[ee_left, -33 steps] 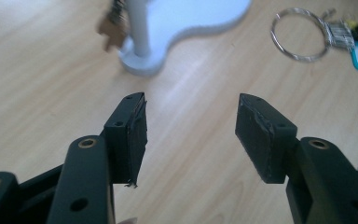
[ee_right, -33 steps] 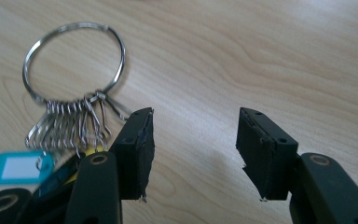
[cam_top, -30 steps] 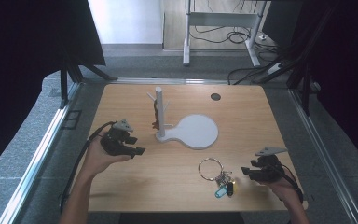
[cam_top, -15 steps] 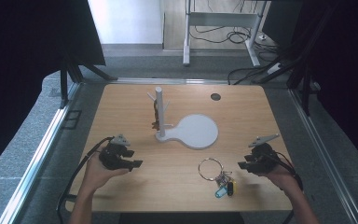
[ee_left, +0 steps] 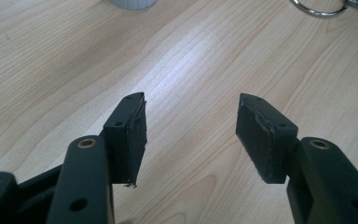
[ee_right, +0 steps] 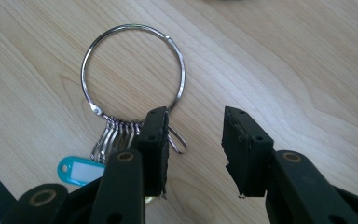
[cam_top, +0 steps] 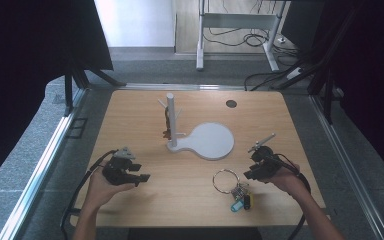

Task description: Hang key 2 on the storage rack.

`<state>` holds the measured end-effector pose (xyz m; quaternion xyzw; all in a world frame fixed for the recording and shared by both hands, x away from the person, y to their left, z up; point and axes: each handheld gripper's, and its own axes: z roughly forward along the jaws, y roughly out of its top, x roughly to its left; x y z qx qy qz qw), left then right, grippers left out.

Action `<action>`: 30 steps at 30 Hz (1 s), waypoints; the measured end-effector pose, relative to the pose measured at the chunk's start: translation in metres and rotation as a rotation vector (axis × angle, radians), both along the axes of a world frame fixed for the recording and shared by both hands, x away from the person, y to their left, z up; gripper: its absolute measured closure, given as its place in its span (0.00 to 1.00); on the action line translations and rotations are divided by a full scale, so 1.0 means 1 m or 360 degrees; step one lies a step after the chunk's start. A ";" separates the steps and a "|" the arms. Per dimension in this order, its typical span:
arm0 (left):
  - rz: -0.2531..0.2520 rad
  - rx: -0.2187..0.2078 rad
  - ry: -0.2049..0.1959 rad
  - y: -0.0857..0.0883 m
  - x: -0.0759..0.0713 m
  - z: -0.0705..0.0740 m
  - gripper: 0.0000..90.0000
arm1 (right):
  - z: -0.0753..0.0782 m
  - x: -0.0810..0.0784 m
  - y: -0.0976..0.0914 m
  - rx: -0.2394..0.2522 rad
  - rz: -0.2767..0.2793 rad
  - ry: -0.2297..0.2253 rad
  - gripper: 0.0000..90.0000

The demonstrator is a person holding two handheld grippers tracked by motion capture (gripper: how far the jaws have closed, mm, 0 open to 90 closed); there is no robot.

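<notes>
A large metal key ring (cam_top: 225, 180) (ee_right: 133, 70) lies flat on the wooden table, with several small clips and a turquoise tag (ee_right: 77, 170) (cam_top: 237, 204) hanging off it. My right gripper (cam_top: 252, 172) (ee_right: 196, 135) hovers just right of the ring; its jaws have just been closing and stand apart, with one small wire loop beside the left pad and nothing pinched. My left gripper (cam_top: 139, 176) (ee_left: 191, 126) is open over bare wood at the front left. A white peg stand (cam_top: 171, 120) rises from a round white base (cam_top: 210, 141) mid-table.
A brown item (cam_top: 167, 131) hangs on the stand's lower peg. A dark round hole (cam_top: 231, 103) marks the table's far right. Cables trail from both grippers off the front edge. Metal rails run along both sides of the table.
My right gripper has moved up the table and leftwards to the ring's right side, and its jaws have narrowed. My left gripper has dropped lower towards the front left.
</notes>
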<state>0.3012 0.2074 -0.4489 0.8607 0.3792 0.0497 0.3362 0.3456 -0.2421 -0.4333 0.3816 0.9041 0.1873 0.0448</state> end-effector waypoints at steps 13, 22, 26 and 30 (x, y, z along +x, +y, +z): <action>0.0010 -0.0039 0.0007 0.003 -0.001 -0.001 0.49 | -0.018 0.022 0.034 -0.0109 0.0029 0.0120 0.73; 0.0007 -0.0028 0.0012 0.003 -0.002 -0.003 0.49 | -0.029 0.029 0.047 -0.0206 0.0039 0.0168 0.76; 0.0008 -0.0030 0.0008 0.004 -0.003 -0.002 0.49 | -0.033 0.032 0.050 -0.0233 0.0040 0.0168 0.78; 0.0006 -0.0029 0.0011 0.004 -0.003 -0.002 0.49 | -0.036 0.034 0.052 -0.0242 0.0043 0.0180 0.80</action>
